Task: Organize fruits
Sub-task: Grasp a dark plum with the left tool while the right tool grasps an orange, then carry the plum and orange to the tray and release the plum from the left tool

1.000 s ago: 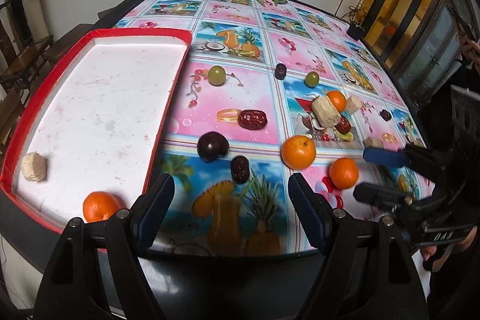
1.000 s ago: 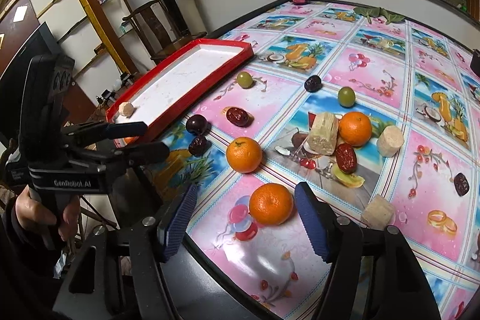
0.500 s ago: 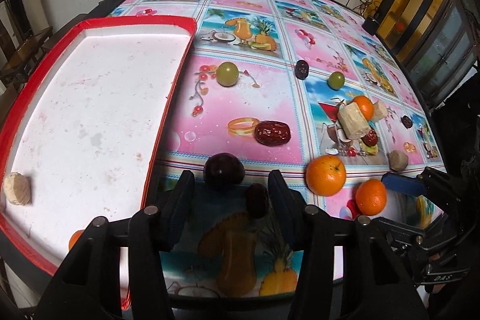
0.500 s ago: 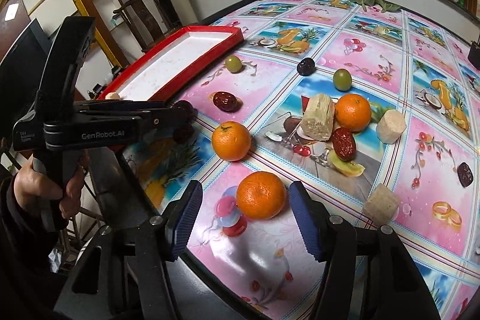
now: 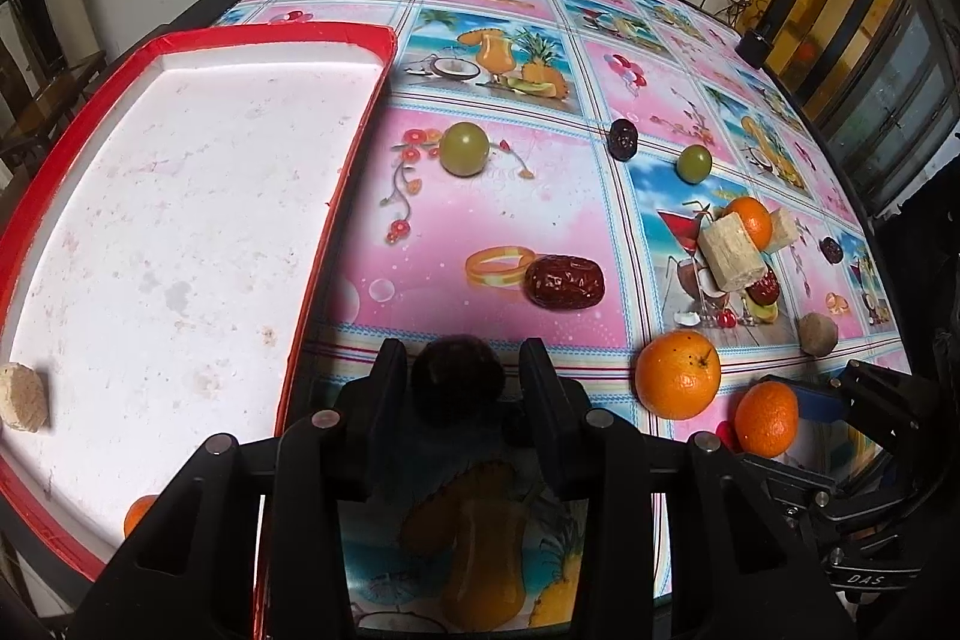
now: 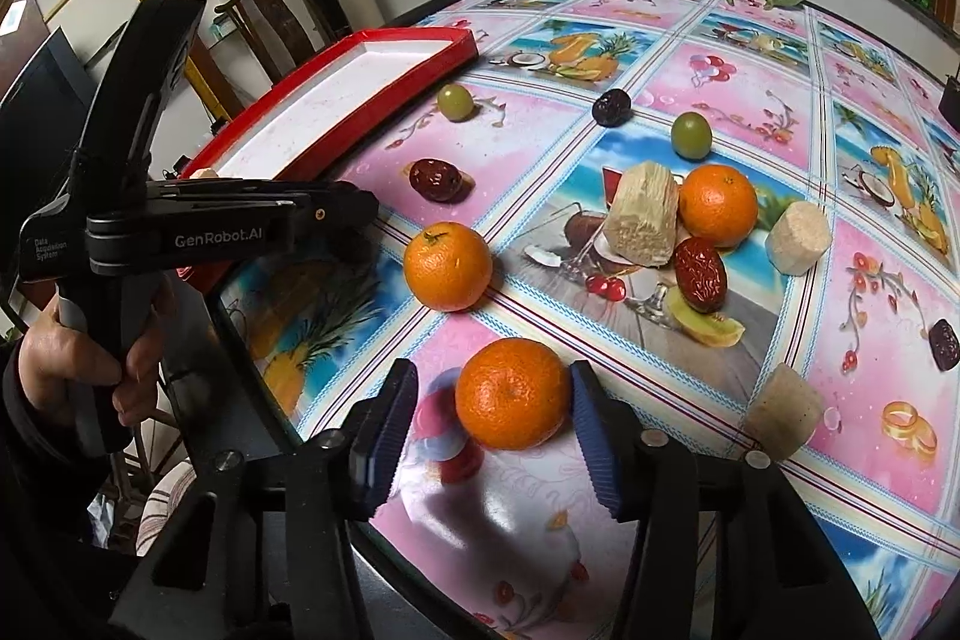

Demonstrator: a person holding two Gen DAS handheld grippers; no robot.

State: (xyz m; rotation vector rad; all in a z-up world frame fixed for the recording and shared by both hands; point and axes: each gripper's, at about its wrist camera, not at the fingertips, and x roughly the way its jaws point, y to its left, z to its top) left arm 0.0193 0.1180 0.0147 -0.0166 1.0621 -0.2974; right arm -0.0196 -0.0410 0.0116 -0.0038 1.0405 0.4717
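Item 1, left gripper point(image 5: 461, 388): jaws have just been closing around a dark plum point(image 5: 459, 379) that is sitting on the tablecloth point(image 5: 420, 220) just beside the red tray point(image 5: 336, 196). Pads are flanking the plum closely; firm contact cannot be told.

Item 2, right gripper point(image 6: 491, 421): jaws have just been closing around an orange point(image 6: 511, 393) near the table's edge. The right pad is touching the peel; a gap is showing at the left pad, so it is not yet pinching.

Item 3, tray contents: one pale chunk point(image 5: 23, 396) and an orange point(image 5: 139, 515) at the near rim.

Item 4, hazards: the round orange is likely to roll off the near edge if one pad pushes before the other. The plum is risking bruising or squirting out under a hard squeeze. Both grippers are working close together and may collide.
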